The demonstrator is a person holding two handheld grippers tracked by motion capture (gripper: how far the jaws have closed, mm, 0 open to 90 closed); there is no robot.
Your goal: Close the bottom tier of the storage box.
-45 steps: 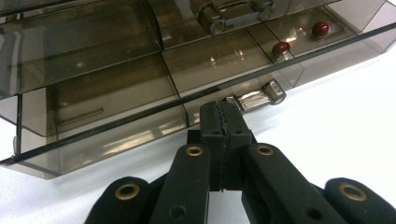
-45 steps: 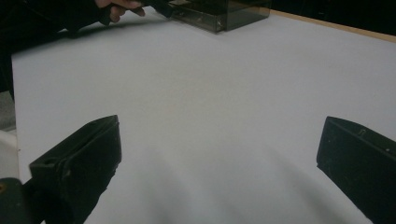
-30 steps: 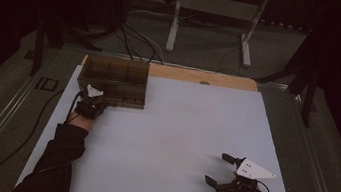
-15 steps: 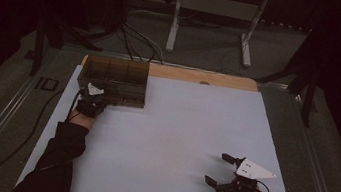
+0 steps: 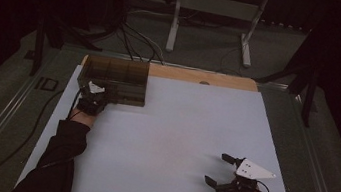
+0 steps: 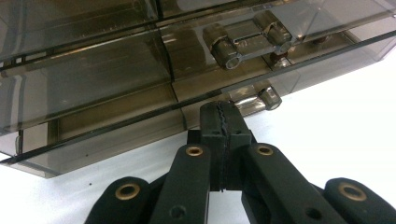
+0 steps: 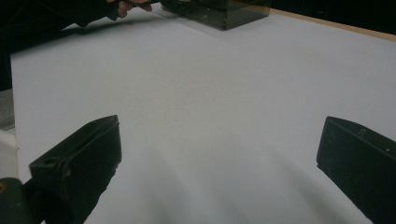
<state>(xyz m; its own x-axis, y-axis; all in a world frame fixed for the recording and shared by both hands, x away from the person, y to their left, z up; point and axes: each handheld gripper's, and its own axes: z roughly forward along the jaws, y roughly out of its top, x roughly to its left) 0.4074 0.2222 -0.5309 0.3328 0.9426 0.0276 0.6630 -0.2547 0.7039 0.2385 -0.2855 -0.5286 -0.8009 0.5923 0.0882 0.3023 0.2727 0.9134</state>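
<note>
From my seat at the monitor, the smoky transparent organiser box (image 5: 115, 80) sits in the upper left of the high view, at the far left corner of the white table top (image 5: 178, 137), its back edge along the strip of bare wood (image 5: 201, 77) at the far side. Dividers split it into compartments; in the left gripper view the box (image 6: 140, 70) takes up the upper half of the frame, and I can make out hinge-like barrels on its clear lid and front wall.

My left gripper (image 5: 100, 97) is up against the box's near wall, left of centre in the high view. In its own view the left gripper (image 6: 223, 119) has its jaws pressed together with no gap, tips at the box's lower front edge (whether anything thin is pinched there I cannot tell).

My right gripper (image 5: 221, 170) rests low on the table in the lower right of the high view, well apart from the box. In the right gripper view the right gripper (image 7: 219, 154) is spread wide, with bare white table between the jaws.
</note>
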